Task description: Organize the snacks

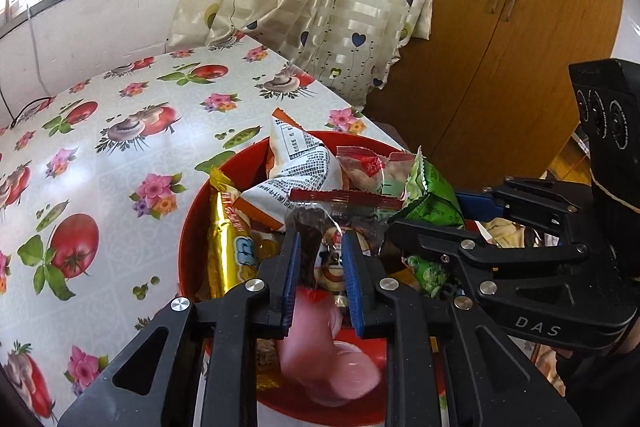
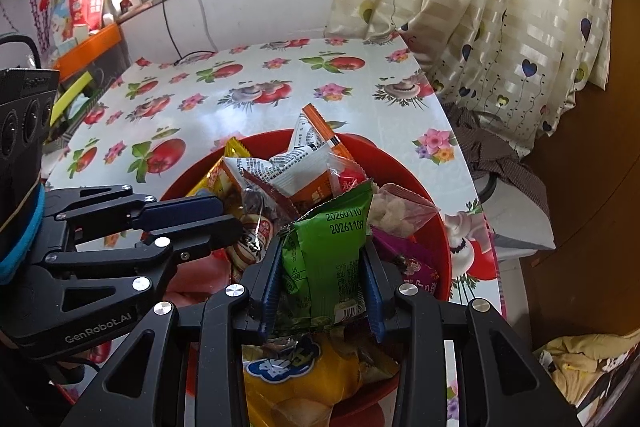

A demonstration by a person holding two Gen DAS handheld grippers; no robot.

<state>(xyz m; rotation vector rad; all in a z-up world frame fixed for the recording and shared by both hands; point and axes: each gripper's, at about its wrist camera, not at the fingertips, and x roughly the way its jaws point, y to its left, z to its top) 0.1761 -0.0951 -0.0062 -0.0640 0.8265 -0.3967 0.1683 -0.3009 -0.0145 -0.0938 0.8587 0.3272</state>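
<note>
While both of your grippers work over one heaped bowl, read the parts as follows:
Red bowl: it stands on the flowered tablecloth near the table's right edge, and it is where the snacks are gathered
Left gripper: you have it clenched on a clear packet with a red seal; the blue pads press its lower part, so the sealed top fans out above the jaws
Right gripper: you are grasping the green packet, pads on both its side edges, which keeps it upright with its date print facing the camera
Spacing: your two grippers sit just beside each other over the bowl, each on its own packet, so neither blocks the other
White and orange packet: it rests tilted on the heap at the far side, propped by the packets beneath
Gold packet: it leans along the bowl's left wall
Judgement: both packets seem to be mid-transfer at the bowl
</note>
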